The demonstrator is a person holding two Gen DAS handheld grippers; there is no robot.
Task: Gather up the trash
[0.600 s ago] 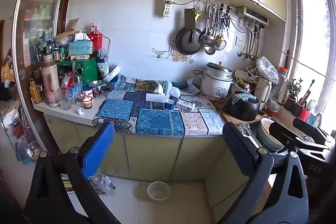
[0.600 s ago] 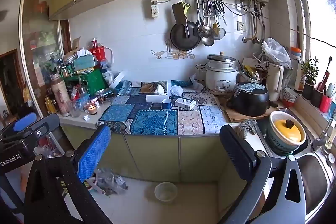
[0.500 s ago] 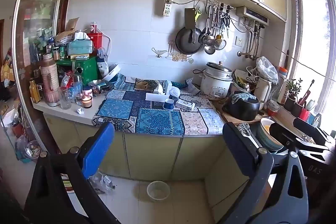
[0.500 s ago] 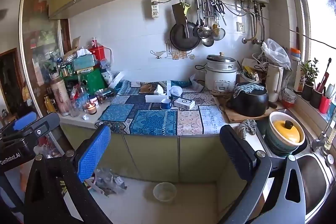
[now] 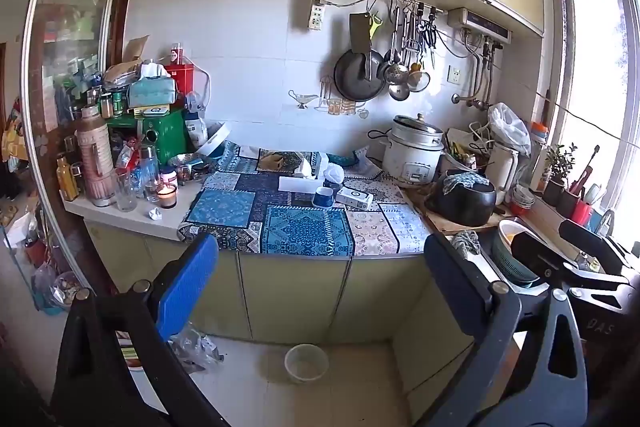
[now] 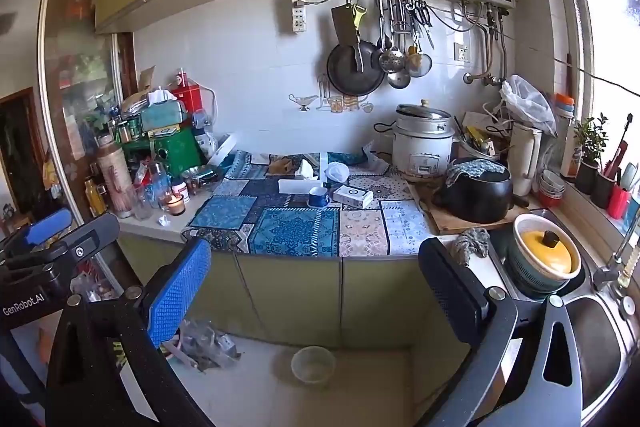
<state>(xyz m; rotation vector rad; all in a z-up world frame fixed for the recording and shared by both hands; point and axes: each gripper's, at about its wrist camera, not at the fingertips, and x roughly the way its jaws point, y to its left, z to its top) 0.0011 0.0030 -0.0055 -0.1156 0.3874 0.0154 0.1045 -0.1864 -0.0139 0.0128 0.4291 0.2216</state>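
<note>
Nothing had visibly shifted since the frames half a second earlier; we kept both grippers back from the counter. Nearest us, low in the left wrist frame, our left gripper (image 5: 320,287) stood spread wide and empty, its blue pad at lower left. Our right gripper (image 6: 312,287) was spread just as wide, gripping nothing.

Past the fingers, at bottom centre, a small round pale plastic bowl (image 6: 313,364) sat on the floor, and to its left lay a heap of crumpled clear plastic wrappers (image 6: 208,345) against the yellow-green cabinet doors (image 6: 292,295).

Higher in the frame, a blue patchwork cloth (image 6: 296,223) covered the counter. On it we saw a blue-and-white cup (image 6: 319,195) just beside a flat white carton (image 6: 353,195), and crumpled white tissue (image 6: 337,171) behind them. A small crumpled paper ball (image 5: 155,213) lay on bare counter left of the cloth, near a lit candle in a glass jar (image 5: 167,194). Farther right stood a white rice cooker (image 6: 423,143).
</note>
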